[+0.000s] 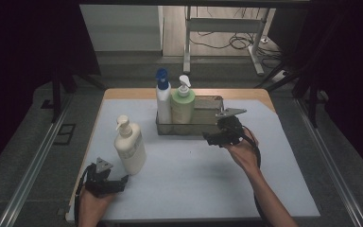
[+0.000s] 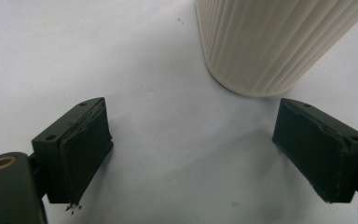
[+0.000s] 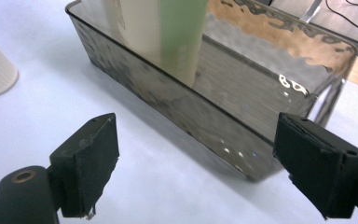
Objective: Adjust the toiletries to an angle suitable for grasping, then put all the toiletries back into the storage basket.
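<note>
My right gripper hovers wide open just before the tray; my left gripper, also wide, rests low beside the cream bottle.

The right gripper gapes empty before the smoky clear bin holding a green bottle.
</note>
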`<state>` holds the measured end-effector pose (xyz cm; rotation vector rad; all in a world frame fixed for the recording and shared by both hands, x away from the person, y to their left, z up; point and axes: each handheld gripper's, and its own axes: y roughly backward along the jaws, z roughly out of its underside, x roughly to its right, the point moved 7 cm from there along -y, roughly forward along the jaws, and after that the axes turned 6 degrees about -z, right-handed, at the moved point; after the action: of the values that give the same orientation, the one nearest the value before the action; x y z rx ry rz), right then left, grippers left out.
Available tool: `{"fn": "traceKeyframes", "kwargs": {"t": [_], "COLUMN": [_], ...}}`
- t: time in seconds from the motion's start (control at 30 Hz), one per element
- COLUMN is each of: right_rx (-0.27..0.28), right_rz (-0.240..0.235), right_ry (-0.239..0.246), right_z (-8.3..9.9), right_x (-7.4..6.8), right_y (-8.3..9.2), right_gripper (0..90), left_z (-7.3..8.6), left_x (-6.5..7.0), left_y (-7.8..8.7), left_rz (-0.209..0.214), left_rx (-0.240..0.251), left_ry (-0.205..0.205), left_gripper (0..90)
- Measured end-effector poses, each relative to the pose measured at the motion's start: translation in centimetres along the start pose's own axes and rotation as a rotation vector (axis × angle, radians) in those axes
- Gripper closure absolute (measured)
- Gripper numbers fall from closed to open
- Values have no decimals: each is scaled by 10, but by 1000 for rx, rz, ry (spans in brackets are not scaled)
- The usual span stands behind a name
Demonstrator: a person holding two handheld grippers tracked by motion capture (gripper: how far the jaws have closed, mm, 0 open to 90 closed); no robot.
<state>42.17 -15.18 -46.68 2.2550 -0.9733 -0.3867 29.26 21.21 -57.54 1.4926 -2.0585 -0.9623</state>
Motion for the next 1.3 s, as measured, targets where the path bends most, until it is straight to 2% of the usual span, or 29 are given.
{"fn": "traceKeyframes", "kwargs": {"t": [0.23,0.67,0.9,1.13,1.3], "right_rx": [6,-3,-27,-77,-99], "right_rz": [-5,36,68,89,83], "right_ry": [1,-12,-18,-58,-86], "right_z": [15,54,86,122,147], "right_x": [1,9,12,18,21], "right_y": [14,36,44,47,48], "right_gripper": [94,54,39,37,37], "left_z": [0,0,0,0,0], "left_x": [0,0,0,0,0], "left_y": [0,0,0,0,0], "left_rz": [0,1,1,1,1], "left_rx": [-1,-1,0,0,0], "left_ry": [-1,0,2,2,2], "left_gripper": [108,108,108,108,108]}}
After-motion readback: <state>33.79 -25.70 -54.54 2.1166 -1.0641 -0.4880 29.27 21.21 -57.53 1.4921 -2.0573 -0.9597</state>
